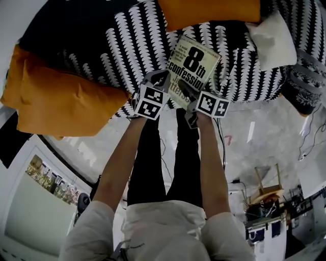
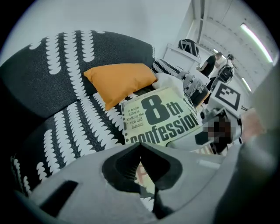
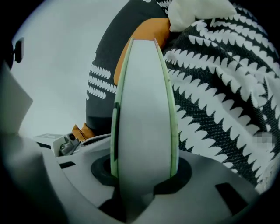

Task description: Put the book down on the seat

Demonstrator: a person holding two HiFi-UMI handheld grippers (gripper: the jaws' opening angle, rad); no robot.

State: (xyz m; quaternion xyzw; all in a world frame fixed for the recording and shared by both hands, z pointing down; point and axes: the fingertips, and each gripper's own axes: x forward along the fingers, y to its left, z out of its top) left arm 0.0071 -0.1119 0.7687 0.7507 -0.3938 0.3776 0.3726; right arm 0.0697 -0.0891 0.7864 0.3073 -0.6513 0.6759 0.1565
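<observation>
Spreading below you, the black-and-white patterned seat (image 1: 127,46) carries an orange cushion (image 1: 56,97) at your left. You hold the book (image 1: 196,63) tilted just above the seat, with left tongs (image 1: 162,81) and right tongs (image 1: 188,93) both clamped on its near end.

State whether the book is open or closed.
Closed: the book shows its front cover, and its page block sits packed between both covers.

Open over the patterned seat (image 1: 127,46), hemmed by orange cushion (image 1: 56,102) left, second orange cushion (image 1: 209,12) behind, white cushion (image 1: 272,38) right.
</observation>
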